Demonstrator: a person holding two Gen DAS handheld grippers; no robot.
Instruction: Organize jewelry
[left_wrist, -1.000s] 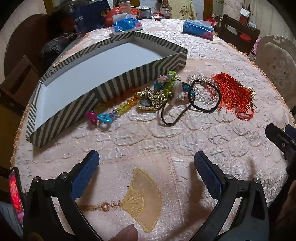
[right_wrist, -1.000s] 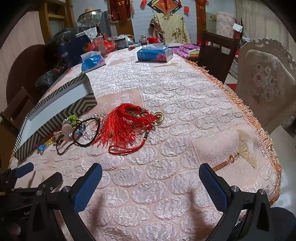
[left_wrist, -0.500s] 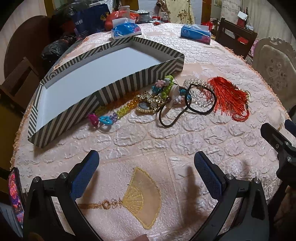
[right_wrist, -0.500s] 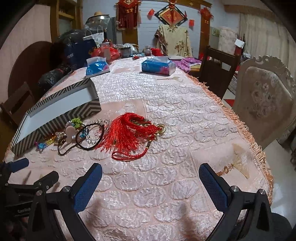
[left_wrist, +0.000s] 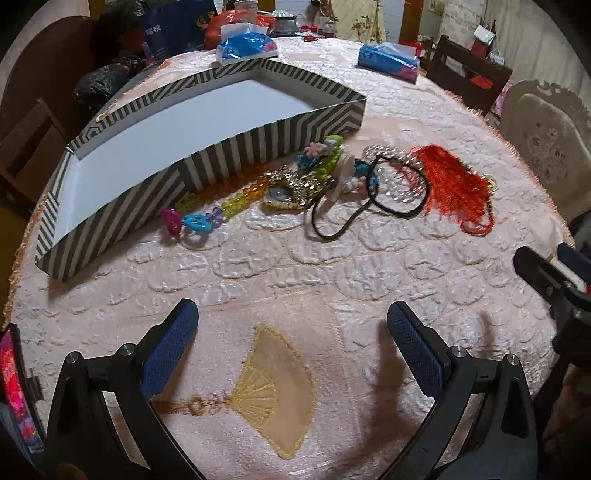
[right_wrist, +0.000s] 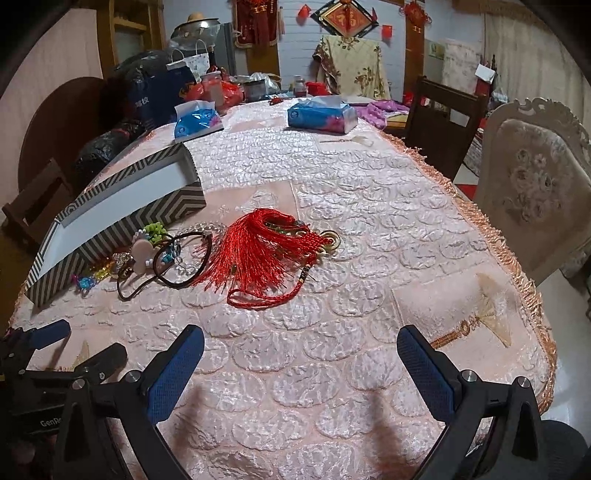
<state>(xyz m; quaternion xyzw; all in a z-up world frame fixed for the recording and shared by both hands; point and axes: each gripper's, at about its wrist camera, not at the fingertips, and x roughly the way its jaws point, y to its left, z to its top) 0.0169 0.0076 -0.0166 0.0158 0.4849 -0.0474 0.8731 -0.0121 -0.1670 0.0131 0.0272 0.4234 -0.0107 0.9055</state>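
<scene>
A pile of jewelry lies on the pink tablecloth beside a striped box (left_wrist: 207, 162) with a white empty inside, also in the right wrist view (right_wrist: 110, 218). The pile holds a red tassel (left_wrist: 454, 188) (right_wrist: 258, 251), a black cord loop (left_wrist: 391, 192) (right_wrist: 184, 258), clear beads (left_wrist: 399, 184), a gold piece (left_wrist: 291, 188), coloured bead strings (left_wrist: 229, 205) and a green bracelet (left_wrist: 330, 158). My left gripper (left_wrist: 291, 339) is open and empty, near the table's front. My right gripper (right_wrist: 299, 365) is open and empty, right of the left one (right_wrist: 74, 354).
Two blue tissue packs (right_wrist: 321, 116) (right_wrist: 197, 123) lie at the far end of the table. Bags and jars crowd the far left (right_wrist: 159, 92). Chairs stand along the right side (right_wrist: 532, 184). The fringed table edge (right_wrist: 524, 280) runs along the right.
Both grippers have drawn back and risen a little, so the table looks farther off. Both stay open. The jewelry and box have not moved.
</scene>
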